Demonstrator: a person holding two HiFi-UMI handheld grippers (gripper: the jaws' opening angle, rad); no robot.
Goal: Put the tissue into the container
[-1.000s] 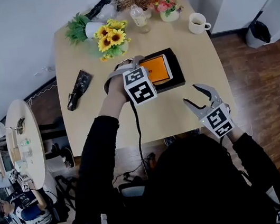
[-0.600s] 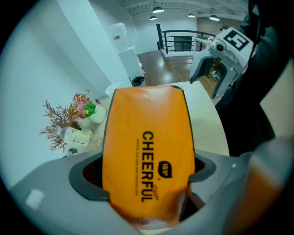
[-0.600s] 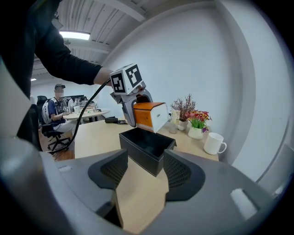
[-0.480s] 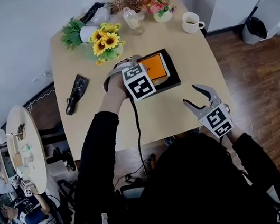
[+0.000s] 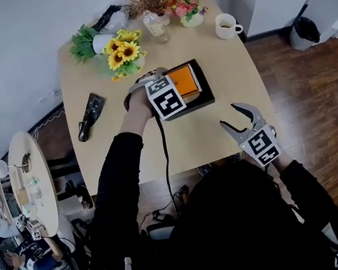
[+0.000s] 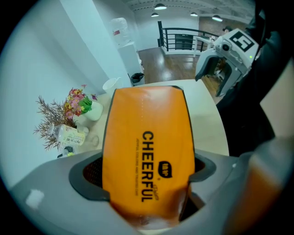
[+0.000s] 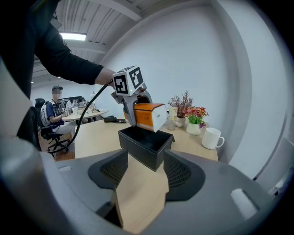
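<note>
Head view, step: transfer phase, by judgement. The tissue [image 5: 184, 82] hung over the container [image 5: 206, 97] and was not yet inside.
Next move: lower the pack squarely into the open top, then spread the jaws. The fit looked close, so the pack's long edges should line up with the walls first.
Table [image 5: 235, 68]: carried the container near its middle.
Container: black, open-topped and empty in the right gripper view.
Tissue: orange pack, raised above the container's far end and slightly tilted.
Left gripper [image 5: 161, 82]: pointed steeply down, jaws wide and clamped on the pack's sides.
Right gripper [image 5: 239, 120]: jaws apart and empty, near the table edge, well apart from the container.
</note>
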